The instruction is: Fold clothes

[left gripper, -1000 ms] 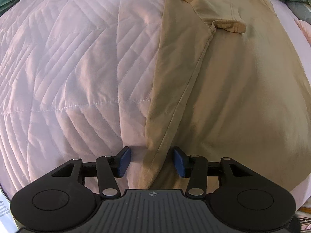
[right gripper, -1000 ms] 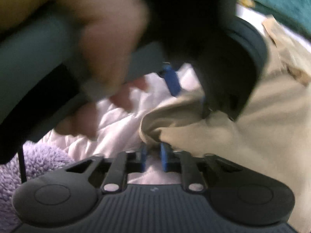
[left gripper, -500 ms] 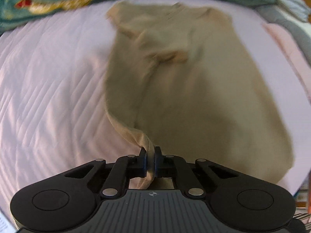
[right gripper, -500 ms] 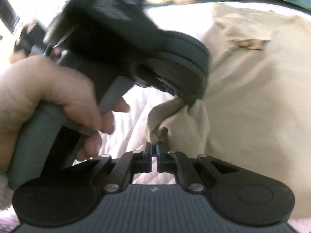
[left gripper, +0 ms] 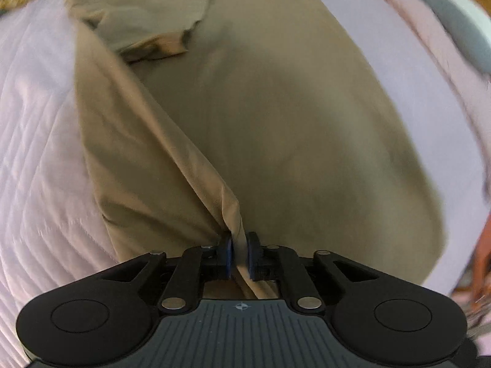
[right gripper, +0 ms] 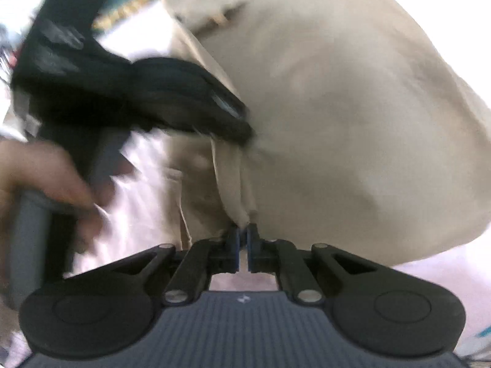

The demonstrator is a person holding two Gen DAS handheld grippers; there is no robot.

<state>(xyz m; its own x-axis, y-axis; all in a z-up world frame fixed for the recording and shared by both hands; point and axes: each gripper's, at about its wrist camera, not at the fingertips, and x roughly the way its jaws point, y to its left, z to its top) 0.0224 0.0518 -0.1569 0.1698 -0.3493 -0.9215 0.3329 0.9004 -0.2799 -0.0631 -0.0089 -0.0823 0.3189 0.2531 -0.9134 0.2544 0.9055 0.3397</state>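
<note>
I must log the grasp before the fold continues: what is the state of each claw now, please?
Left claw: closed on the hem of the tan T-shirt.
Right claw: closed on the same T-shirt's hem.

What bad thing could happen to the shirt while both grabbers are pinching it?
The right gripper pinches only a thin bit of the tan shirt at its tips, so the cloth might slip out. The left gripper holds a bunched edge close by, so the fold could come out crooked. The folded-in sleeve might flop loose.
</note>
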